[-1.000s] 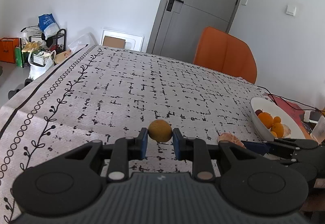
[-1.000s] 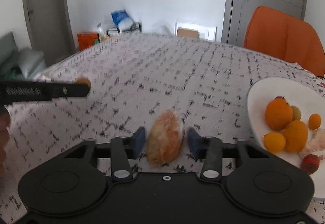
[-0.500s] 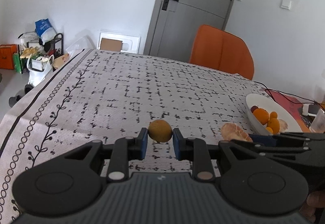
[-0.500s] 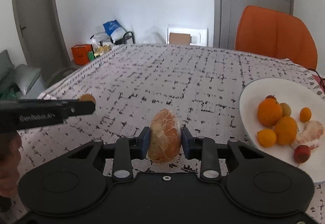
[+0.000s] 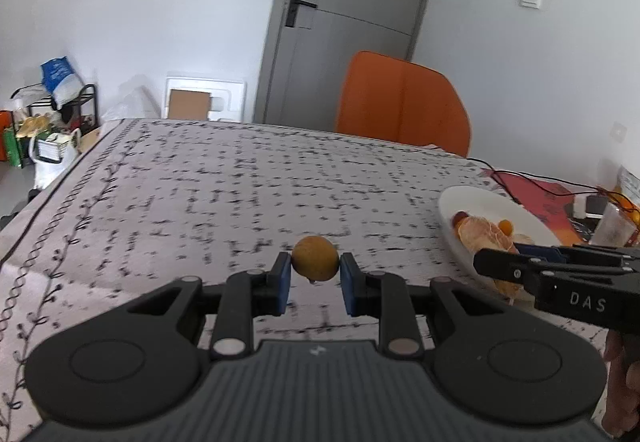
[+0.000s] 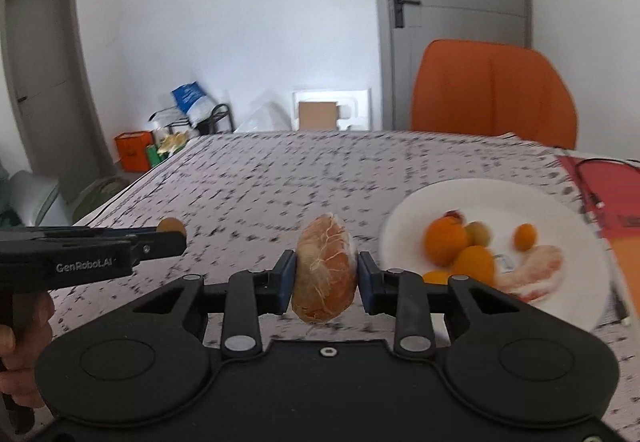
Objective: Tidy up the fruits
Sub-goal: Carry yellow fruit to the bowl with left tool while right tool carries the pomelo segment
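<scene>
Since a second ago both fruits have been lifted off the table (image 5: 224,193), and the right hand-held gripper (image 6: 325,274) has swung toward the white plate (image 6: 408,217) from the plate's left. Its blue pads are clamped on a peeled pomelo segment (image 6: 324,268), which hangs above the patterned tablecloth just left of the plate. In the left wrist view the same segment (image 5: 486,238) shows against the plate's (image 5: 480,201) near rim, though whether it is over the plate cannot be told.

Farther left of the plate, the left hand-held gripper (image 5: 315,276) is closed on a small round yellow-brown fruit (image 5: 315,258), held clear of the cloth.

On the plate lie several oranges (image 6: 446,242), a small greenish fruit (image 6: 480,234), a red fruit mostly hidden behind them, and another pomelo segment (image 6: 536,270). An orange chair (image 6: 494,93) stands beyond the plate at the table's far edge, and a black cable (image 6: 592,185) lies on a red mat to the plate's right.
</scene>
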`<state>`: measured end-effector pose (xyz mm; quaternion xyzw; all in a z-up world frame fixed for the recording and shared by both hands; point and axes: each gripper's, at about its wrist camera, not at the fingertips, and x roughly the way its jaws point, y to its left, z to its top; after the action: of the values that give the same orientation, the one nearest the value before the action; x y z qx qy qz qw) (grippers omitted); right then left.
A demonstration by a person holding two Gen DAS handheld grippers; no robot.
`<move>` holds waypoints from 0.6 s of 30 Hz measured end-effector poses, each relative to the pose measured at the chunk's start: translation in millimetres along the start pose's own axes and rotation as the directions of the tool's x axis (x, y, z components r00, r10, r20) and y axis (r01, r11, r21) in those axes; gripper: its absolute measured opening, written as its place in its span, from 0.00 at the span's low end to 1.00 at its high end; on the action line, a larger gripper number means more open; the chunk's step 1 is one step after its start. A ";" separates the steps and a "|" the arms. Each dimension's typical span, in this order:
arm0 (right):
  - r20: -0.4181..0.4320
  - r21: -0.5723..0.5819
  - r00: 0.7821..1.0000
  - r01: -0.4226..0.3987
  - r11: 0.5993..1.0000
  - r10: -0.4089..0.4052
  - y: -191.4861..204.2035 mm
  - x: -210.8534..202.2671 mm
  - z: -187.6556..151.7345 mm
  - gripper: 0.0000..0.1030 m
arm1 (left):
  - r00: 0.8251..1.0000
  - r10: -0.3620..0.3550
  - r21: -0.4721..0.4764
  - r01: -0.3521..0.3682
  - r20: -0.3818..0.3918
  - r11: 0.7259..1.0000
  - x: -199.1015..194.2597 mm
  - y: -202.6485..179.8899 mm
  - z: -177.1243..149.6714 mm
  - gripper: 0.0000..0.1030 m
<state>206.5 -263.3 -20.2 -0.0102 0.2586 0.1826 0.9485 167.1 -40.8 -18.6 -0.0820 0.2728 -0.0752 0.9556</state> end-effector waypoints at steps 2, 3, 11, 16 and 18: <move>0.008 0.006 1.000 0.024 1.000 -0.024 -8.3 -2.6 0.8 0.30 | 1.000 -0.014 0.015 0.013 0.006 1.000 0.8 -8.9 2.1 0.24; 0.013 0.013 0.999 0.033 0.999 -0.033 -12.7 -4.2 0.9 0.30 | 1.000 -0.022 0.023 0.022 0.007 1.000 1.8 -13.2 2.9 0.24; 0.077 0.061 0.993 0.090 0.994 -0.095 -48.0 -20.0 4.6 0.30 | 0.999 -0.050 0.064 0.051 -0.016 0.997 20.6 -42.0 4.8 0.24; 0.082 0.080 0.988 0.127 0.989 -0.133 -65.3 -22.1 3.8 0.30 | 0.997 -0.072 0.091 0.073 -0.017 0.993 26.7 -59.6 8.1 0.24; 0.086 0.093 0.985 0.140 0.986 -0.148 -72.4 -22.3 2.2 0.30 | 0.997 -0.080 0.099 0.081 -0.015 0.992 28.0 -65.3 9.1 0.24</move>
<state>215.2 -338.1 -12.8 0.0206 0.2206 0.1023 0.9698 189.0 -108.8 -12.3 -0.0446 0.2703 -0.1276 0.9532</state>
